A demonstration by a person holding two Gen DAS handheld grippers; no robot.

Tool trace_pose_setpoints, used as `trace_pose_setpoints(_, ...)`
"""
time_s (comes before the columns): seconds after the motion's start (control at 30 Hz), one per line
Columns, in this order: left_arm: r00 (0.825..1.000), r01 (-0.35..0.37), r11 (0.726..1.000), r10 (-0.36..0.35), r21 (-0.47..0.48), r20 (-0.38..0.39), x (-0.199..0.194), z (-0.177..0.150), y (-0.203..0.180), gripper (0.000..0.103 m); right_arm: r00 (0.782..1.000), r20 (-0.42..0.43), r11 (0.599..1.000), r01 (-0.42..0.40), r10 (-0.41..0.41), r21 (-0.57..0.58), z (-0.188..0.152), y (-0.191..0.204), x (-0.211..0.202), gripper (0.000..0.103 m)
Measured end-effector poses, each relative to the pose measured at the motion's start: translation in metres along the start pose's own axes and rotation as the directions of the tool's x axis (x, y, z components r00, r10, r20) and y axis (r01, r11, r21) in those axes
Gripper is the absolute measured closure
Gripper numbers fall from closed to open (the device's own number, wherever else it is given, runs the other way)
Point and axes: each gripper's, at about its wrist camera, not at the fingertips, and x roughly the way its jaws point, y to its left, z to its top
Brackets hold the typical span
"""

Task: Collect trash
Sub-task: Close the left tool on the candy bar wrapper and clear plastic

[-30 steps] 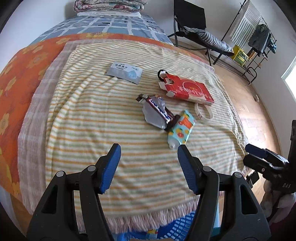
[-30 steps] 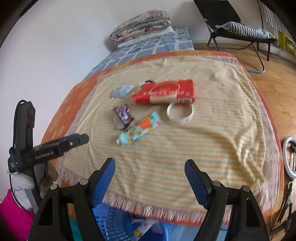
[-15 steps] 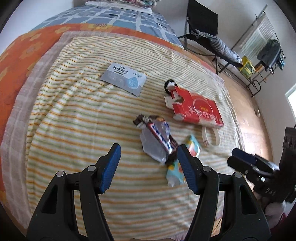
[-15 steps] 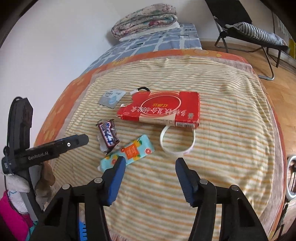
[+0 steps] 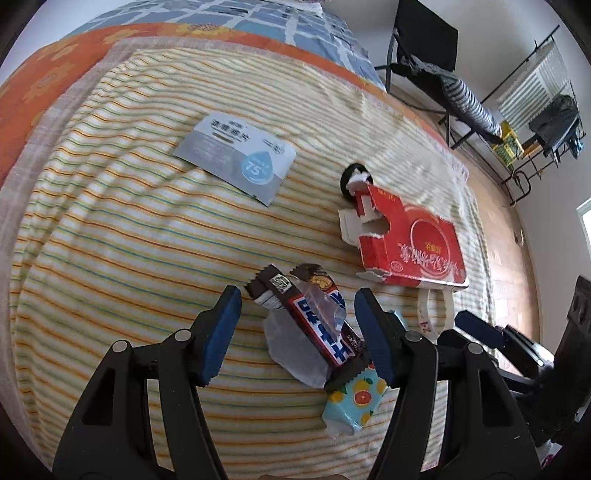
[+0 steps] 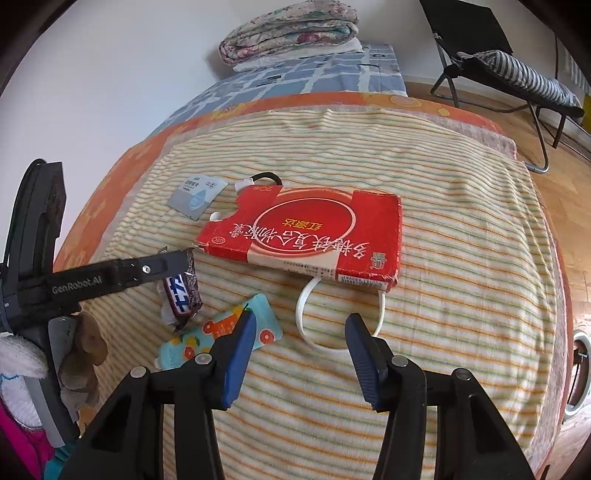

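**Two grippers over litter on a striped blanket**

A bed fills both views. It is covered by a blanket (image 5: 129, 240) with thin orange, yellow and green stripes, laid over an orange flowered spread (image 5: 48, 70). Beyond that lies a blue and white checked sheet (image 6: 314, 70), with a folded floral quilt (image 6: 288, 29) at the far end against a white wall. To the right is a wooden floor (image 6: 569, 206), with a black folding chair (image 6: 491, 55) carrying a striped cushion. The left view also shows a metal rack hung with dark clothes (image 5: 554, 118) in the far corner.

The trash lies in a loose group on the blanket. A torn red box (image 6: 314, 236) lies flat with one end ripped open; what is inside it cannot be seen. A white ring (image 6: 325, 321) pokes out from under its near edge. A grey sachet (image 5: 236, 155) lies apart, toward the far left. A brown candy wrapper (image 5: 314, 325) rests on a clear scrap of film, overlapping a light blue fruit-print packet (image 5: 354, 398).

The left gripper (image 5: 297, 328) is spread, its blue pads on either side of the candy wrapper without touching it. The right gripper (image 6: 299, 354) is closing, its jaws apart, with the near arc of the ring between them and the left pad over the packet's end; nothing is pinched.
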Motion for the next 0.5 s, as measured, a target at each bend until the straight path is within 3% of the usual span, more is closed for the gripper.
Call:
trace_pose_setpoints(0.27,0.998,-0.069,0.993,0.067,0.097,0.021,0.005,-0.003,-0.013,0.038,0.999,-0.039,0.999,0.033,-0.035,-0.042,0.000,0.002,0.018,0.058)
trace_pose_setpoints(0.4,0.991,-0.132,0.980,0.127,0.152,0.043,0.006,-0.005,-0.017,0.056,0.997,-0.056,0.998,0.044,-0.047,-0.046,-0.002,-0.001,0.022,0.067)
trace_pose_setpoints(0.5,0.990,-0.136,0.980,0.130,0.144,0.048,0.004,-0.004,-0.013,0.067,0.996,-0.066,0.997,0.052,-0.056,-0.063,-0.004,0.000,0.021,0.072)
